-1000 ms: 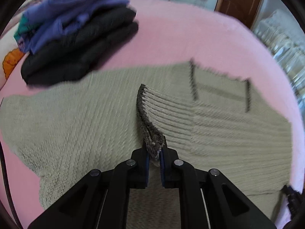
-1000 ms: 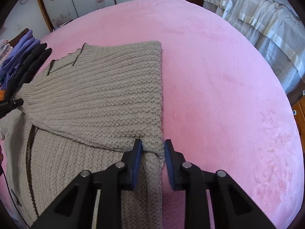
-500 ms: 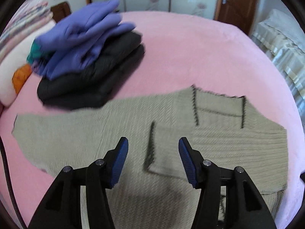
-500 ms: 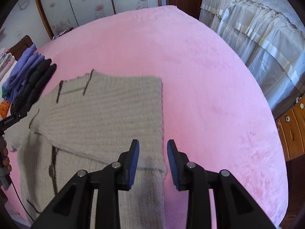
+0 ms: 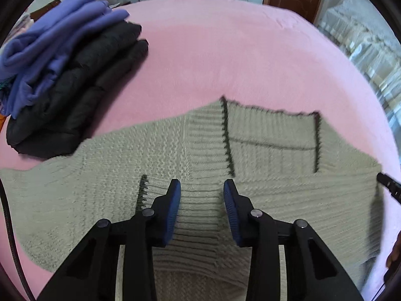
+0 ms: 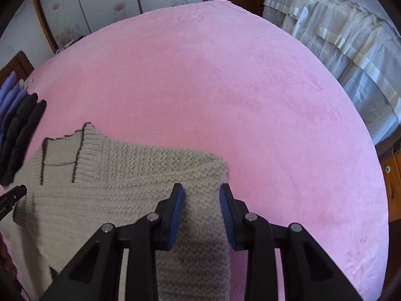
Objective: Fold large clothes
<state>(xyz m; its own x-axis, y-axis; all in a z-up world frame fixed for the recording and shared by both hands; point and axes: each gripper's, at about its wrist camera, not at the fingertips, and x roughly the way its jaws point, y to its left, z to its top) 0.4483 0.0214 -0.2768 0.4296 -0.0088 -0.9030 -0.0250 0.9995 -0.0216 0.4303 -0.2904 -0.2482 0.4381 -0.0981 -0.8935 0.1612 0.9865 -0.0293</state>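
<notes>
Over the sweater point(image 5: 105, 200) lying flat on the bed point(image 5: 225, 50), my left jaws are closing on nothing, right jaws part-open and empty (fold laid).

Folded purple point(image 5: 50, 47) and black garments point(image 5: 82, 87) stacked on pink bedspread point(image 5: 238, 50)

Sweater point(image 5: 263, 175): coarse ribbed beige knit, matt. Bed cover point(image 6: 225, 87): pink plush, matt. Far-left folded stack point(image 5: 62, 75): purple fleece over black quilted fabric. Fingers point(image 6: 176, 213): blue ribbed pads, black plastic.

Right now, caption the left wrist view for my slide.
Left gripper closing, empty, above beige sweater; folded clothes stacked beside.
</notes>
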